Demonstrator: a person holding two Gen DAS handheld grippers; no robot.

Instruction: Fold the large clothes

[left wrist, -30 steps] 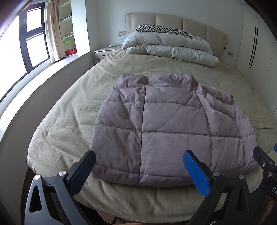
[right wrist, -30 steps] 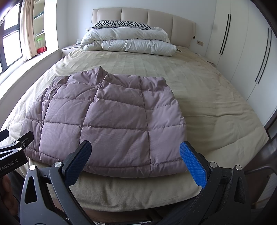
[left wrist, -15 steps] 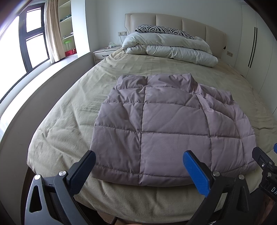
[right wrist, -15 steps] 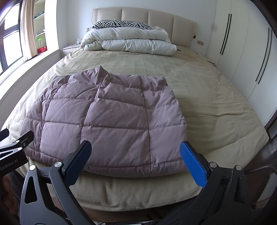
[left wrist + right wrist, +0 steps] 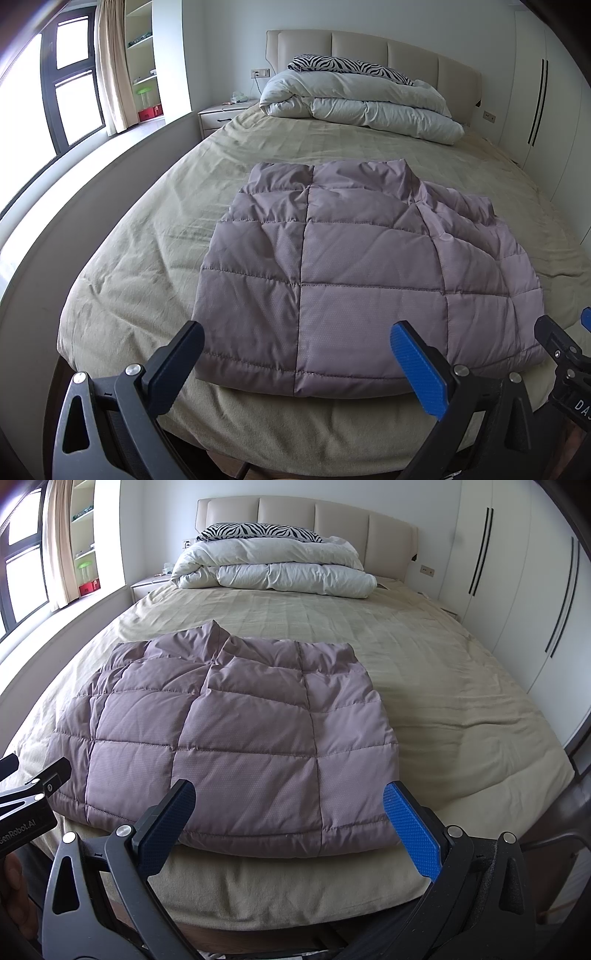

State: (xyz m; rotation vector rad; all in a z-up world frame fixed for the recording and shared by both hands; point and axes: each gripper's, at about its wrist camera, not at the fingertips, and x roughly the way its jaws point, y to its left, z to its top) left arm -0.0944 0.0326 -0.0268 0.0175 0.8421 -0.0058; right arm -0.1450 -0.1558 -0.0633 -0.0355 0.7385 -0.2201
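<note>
The bed [image 5: 140, 258] fills both views, spread with a beige sheet [image 5: 424, 664] that is creased toward the foot. A padded headboard [image 5: 332, 517] stands at the far end against the wall. Wardrobe doors [image 5: 517, 590] line the right side of the room, and a window [image 5: 74, 74] with a curtain [image 5: 110, 66] lines the left.

At the head of the bed lies a folded white duvet [image 5: 354, 103], with a zebra-print pillow [image 5: 258, 530] on top of it. A nightstand [image 5: 218, 114] sits beside the bed on the window side.

The jacket [image 5: 351, 266], a mauve quilted one, lies folded on the sheet near the foot of the bed, its near hem close to the mattress edge. Its collar points toward the headboard, and the side toward the window is flatter than the other, which is rumpled.

The left gripper [image 5: 295, 362] hangs over the foot of the bed just short of the jacket's hem, its fingers spread wide and holding nothing. The right gripper [image 5: 288, 823] hangs likewise beside it, fingers wide apart and empty. Each gripper shows at the edge of the other's view. Neither touches the jacket.
</note>
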